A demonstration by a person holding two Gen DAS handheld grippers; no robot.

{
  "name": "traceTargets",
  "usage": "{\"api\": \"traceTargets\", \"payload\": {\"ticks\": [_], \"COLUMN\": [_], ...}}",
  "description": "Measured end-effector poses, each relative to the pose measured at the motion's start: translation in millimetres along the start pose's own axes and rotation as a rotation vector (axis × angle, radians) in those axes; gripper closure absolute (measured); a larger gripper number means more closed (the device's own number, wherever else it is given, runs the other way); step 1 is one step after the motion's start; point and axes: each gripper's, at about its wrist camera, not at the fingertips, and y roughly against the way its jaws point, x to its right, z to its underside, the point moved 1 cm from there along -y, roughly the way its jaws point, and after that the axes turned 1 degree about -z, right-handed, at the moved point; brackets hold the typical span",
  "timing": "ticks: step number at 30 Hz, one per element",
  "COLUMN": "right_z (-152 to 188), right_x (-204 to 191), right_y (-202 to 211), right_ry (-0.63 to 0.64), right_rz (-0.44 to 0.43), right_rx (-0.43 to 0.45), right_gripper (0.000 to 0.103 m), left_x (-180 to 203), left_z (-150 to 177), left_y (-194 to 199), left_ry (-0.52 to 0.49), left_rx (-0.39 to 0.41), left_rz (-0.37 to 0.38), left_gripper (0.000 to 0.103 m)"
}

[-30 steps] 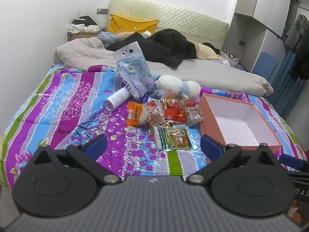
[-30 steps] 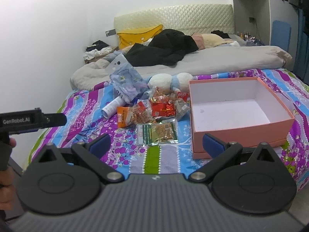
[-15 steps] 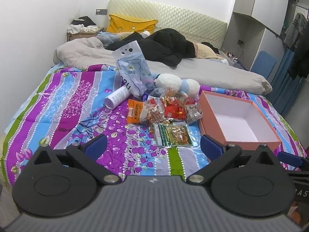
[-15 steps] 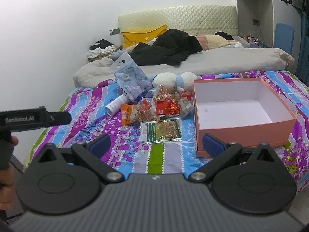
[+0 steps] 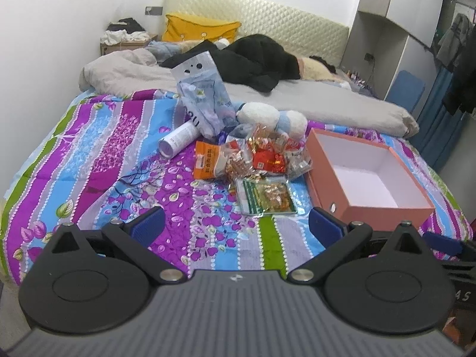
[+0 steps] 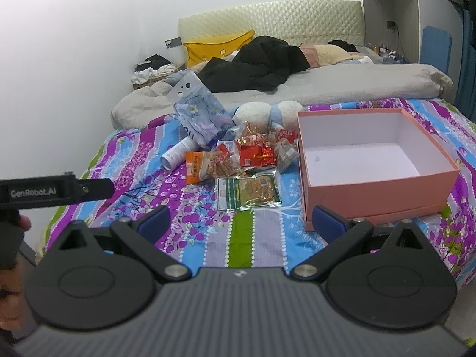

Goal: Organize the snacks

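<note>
A heap of snack packets lies on the striped bed cover: a green packet [image 5: 267, 196] [image 6: 248, 189] nearest me, an orange packet [image 5: 208, 160] [image 6: 197, 163], and red packets [image 5: 267, 159] [image 6: 254, 154]. An empty pink box [image 5: 366, 178] [image 6: 372, 160] with a white inside stands right of them. My left gripper [image 5: 236, 226] is open and empty, above the near bed edge. My right gripper [image 6: 241, 221] is open and empty, short of the box's near left corner.
A white tube [image 5: 178, 139] lies left of the heap. A bluish plastic bag [image 5: 205, 104] and a white-blue plush toy [image 5: 270, 116] stand behind it. Grey duvet [image 5: 297, 98], black clothes and a yellow pillow lie farther back. The left gripper's body [image 6: 53, 192] shows at left.
Both views have shifted slightly; the snacks and box sit a little differently in frame. Nothing was grasped and both grippers stayed open.
</note>
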Motion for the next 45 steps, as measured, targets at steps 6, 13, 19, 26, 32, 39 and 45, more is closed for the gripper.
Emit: {"api": "traceTargets", "payload": {"ticks": [6,13,19,26,32,39,45], "right_z": [2.8,7.1,10.3,14.0,14.2,17.2,13.4], "right_x": [1.7,1.2,3.5,8.8,12.7,15.6,16.7], "right_y": [-1.5,-5.4,-9.7,-18.8,-28.1,-47.8,-72.8], "right_ry": [-0.012,-0.022,-0.034,-0.065,-0.076,-0.068,-0.073], "right_rz": [0.002,-0.007,0.001,0.011,0.016,0.036,0.008], "right_rx": [-0.006,-0.021,-0.03,-0.024,0.0,-0.03,-0.065], "right_gripper": [0.0,0.0,0.0,0.0,0.0,0.0,0.0], "left_x": [-1.1,-4.2,-6.6,-9.2,-10.3,-14.1,-17.8], "left_z": [2.7,6.9,9.0,10.9,9.0,6.3,-1.4], "left_y": [-6.8,-13.5,-23.0,-27.9,-37.5,-66.4,-99.1], "left_ry": [0.002,0.012,0.019,0.027,0.014,0.007,-0.001], "left_rx": [-0.031,-0.062,-0.092,-0.059,-0.063,-0.102,-0.135], "left_rz": [0.001,-0.005,-0.006,-0.003,0.018,0.03,0.03], "left_gripper": [0.0,0.0,0.0,0.0,0.0,0.0,0.0]}}
